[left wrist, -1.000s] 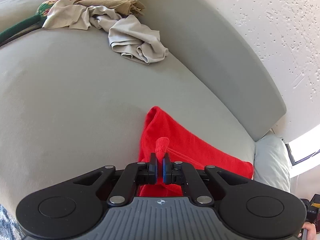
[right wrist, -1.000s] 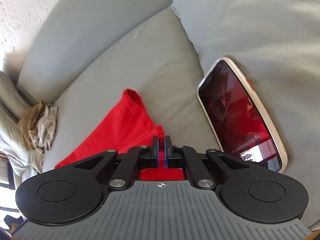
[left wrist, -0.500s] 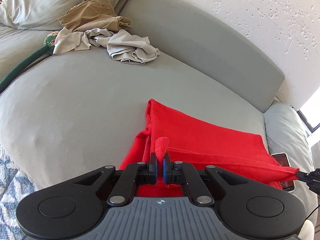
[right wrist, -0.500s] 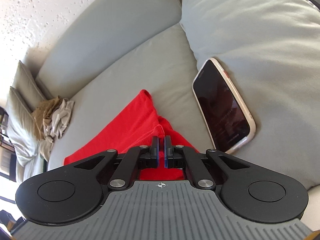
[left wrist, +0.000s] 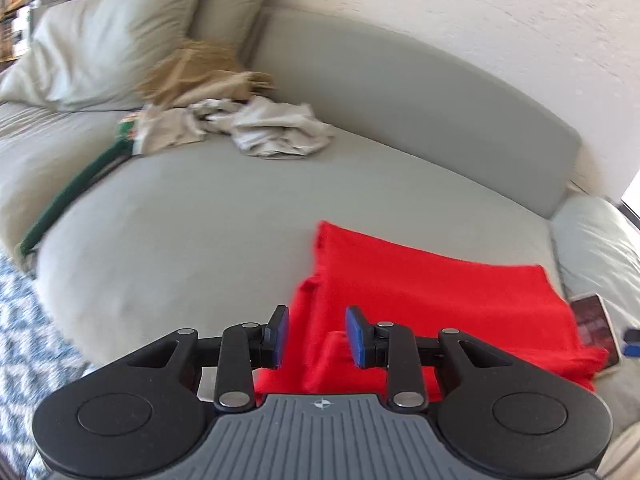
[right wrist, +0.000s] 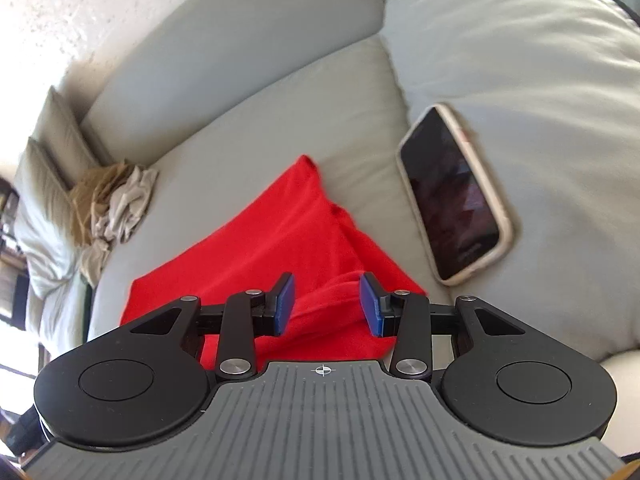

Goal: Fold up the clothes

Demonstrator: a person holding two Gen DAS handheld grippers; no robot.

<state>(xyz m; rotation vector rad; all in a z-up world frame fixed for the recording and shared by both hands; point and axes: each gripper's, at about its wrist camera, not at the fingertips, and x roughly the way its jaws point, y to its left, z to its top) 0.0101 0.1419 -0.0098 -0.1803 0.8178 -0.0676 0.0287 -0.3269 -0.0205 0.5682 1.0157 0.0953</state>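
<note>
While the bright red knit garment (left wrist: 420, 300) lies folded at the sofa's front edge, both left gripper (left wrist: 317, 336) and right gripper (right wrist: 328, 304) gape empty; crumpled beige clothes (left wrist: 256, 128) await.

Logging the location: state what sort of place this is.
Likely a home living room: a grey fabric sofa with pale throw pillows, a crumpled beige laundry pile and a blue patterned rug.

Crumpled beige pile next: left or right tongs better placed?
Left, likely. Both tongs are open over the red cloth; the left tongs face the beige pile directly, while it sits far off the right tongs.
</note>
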